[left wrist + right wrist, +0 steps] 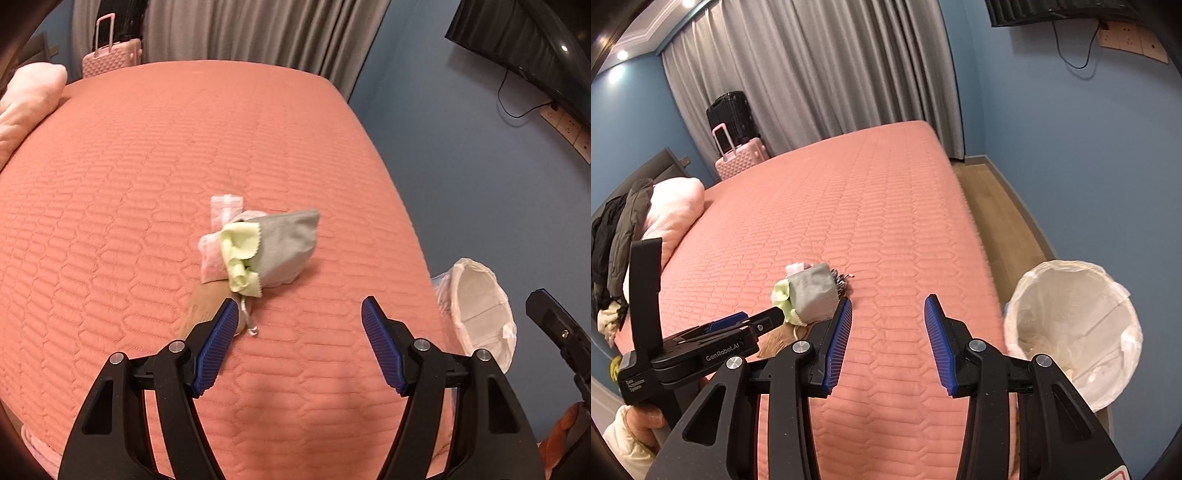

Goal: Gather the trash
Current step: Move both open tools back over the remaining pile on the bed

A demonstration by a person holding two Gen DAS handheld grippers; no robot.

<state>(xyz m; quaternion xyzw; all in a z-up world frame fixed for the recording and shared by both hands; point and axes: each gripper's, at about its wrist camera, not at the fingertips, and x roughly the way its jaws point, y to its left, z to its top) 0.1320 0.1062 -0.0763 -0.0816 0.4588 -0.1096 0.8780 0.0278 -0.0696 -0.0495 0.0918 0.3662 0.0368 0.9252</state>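
Nearest, both claws gape with nothing between the pads: the left gripper (299, 343) spread wide, the right gripper (888, 343) less so. Just beyond the left one, a small heap of trash (258, 247), a grey cloth pouch, a pale green scrap and clear plastic wrappers, lies ungrabbed on the salmon quilted bedspread (147, 184). Beside the bed stands the round white-lined waste bin (1071, 332), apparently already holding some crumpled scraps. Judging by this, collection is under way; this heap remains.
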